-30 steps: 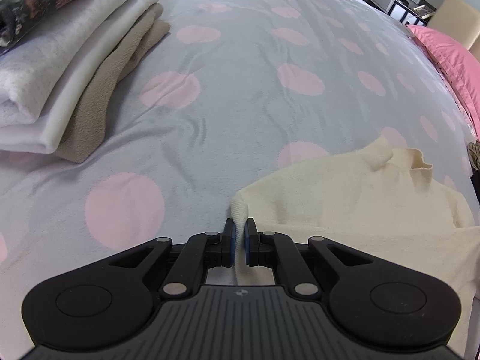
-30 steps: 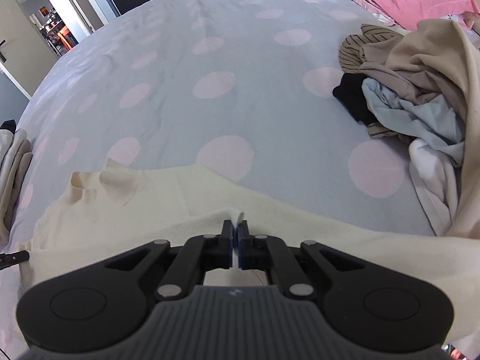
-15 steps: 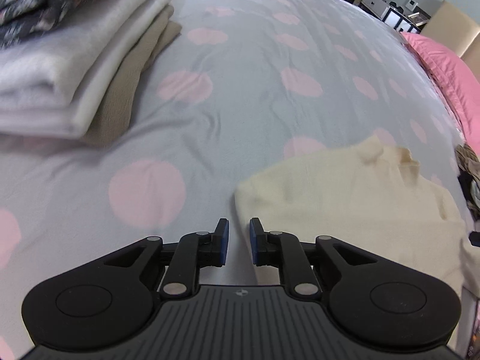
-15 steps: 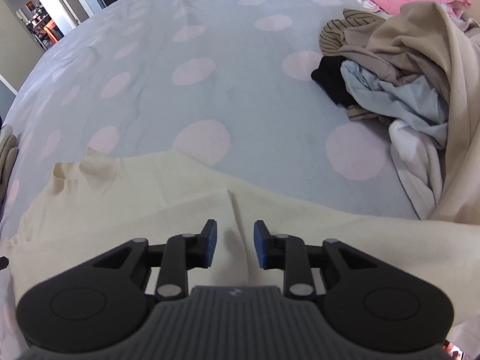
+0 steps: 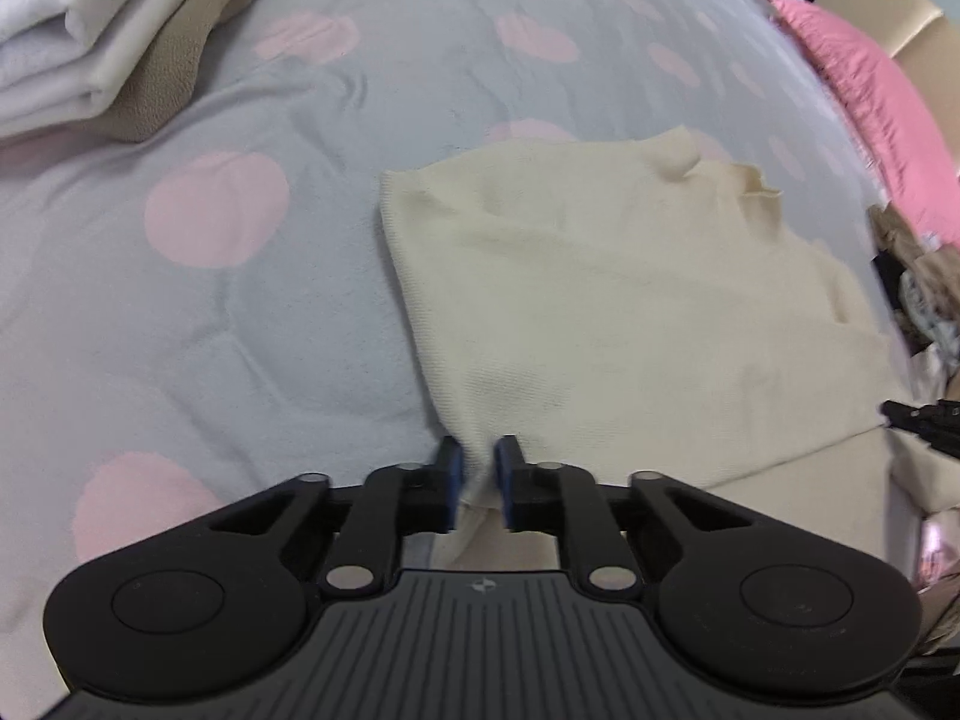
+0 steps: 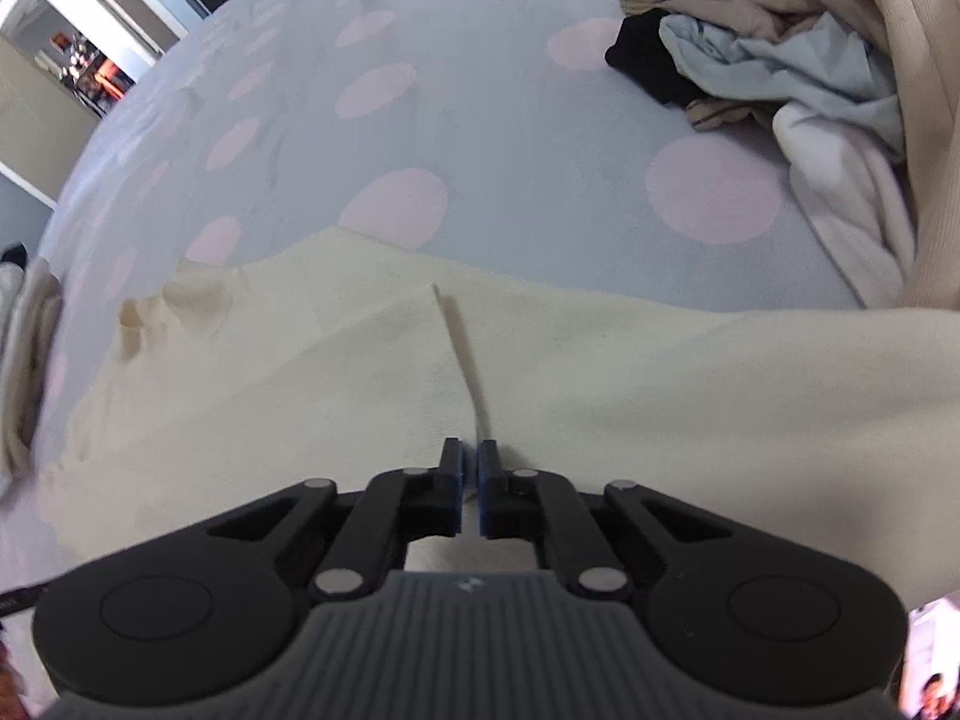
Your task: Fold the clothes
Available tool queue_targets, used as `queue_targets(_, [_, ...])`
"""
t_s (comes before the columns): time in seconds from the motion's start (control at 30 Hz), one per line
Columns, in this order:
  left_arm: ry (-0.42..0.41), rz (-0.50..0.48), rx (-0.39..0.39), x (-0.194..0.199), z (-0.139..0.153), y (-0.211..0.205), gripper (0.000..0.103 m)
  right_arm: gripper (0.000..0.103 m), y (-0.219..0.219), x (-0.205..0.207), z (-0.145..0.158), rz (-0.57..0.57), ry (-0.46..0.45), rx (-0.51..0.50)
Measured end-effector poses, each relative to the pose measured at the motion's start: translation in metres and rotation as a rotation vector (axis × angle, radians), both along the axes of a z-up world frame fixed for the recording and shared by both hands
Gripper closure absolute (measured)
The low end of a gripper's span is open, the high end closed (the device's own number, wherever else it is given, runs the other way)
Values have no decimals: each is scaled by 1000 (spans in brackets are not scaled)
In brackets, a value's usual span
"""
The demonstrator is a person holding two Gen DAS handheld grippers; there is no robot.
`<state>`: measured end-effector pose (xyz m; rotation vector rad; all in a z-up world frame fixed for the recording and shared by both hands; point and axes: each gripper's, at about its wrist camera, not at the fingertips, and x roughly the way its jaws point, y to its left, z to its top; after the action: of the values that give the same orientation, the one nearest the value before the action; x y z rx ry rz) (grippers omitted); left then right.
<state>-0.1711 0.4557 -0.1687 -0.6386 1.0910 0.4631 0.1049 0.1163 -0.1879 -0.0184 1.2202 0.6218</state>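
Note:
A cream knit sweater (image 5: 600, 300) lies flat on the polka-dot bed cover, collar at the far end. My left gripper (image 5: 477, 450) is at its near left side edge; the jaws are closing with that edge pinched between the blue pads. In the right wrist view the sweater (image 6: 300, 390) has a sleeve folded across its body. A fold edge (image 6: 462, 360) runs straight into my right gripper (image 6: 471, 450), which is shut on it. The black tip of the right gripper (image 5: 924, 420) shows at the right rim of the left wrist view.
A stack of folded clothes (image 5: 90, 48) sits at the far left. A loose pile of unfolded garments (image 6: 780, 60) lies at the far right, one beige piece draping down to the sweater. A pink pillow (image 5: 870, 78) lies beyond. The grey cover with pink dots (image 5: 210, 210) spreads between.
Both grippers let go of the sweater parts they held, opened, shifted along the garment and closed again on its edges. The sleeve now lies flat across the body.

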Motion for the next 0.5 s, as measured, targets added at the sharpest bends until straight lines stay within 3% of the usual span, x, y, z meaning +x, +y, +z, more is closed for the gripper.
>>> queue_targets(0.1, [28,-18,38,7,1,-5,95,98,1,-1,1,11,-34,-43])
queue_targets(0.2, [32,-43,67,6,10,-8,94,90,-5,1,10,9,-29,-35])
queue_targets(0.27, [25,-47,78,4,19,-9,93,75,-11,0,22,8,-41,-10])
queue_targets(0.3, [17,-41,93,3,26,-10,93,62,-14,-2,29,13,-56,2])
queue_targets(0.33, [8,-35,109,1,32,-11,93,59,-18,-3,37,20,-71,12])
queue_targets(0.43, [-44,-36,181,-3,57,-16,91,59,-32,-10,59,47,-118,25])
queue_targets(0.5, [-94,-34,249,-11,72,-25,82,59,-49,-16,74,42,-164,35])
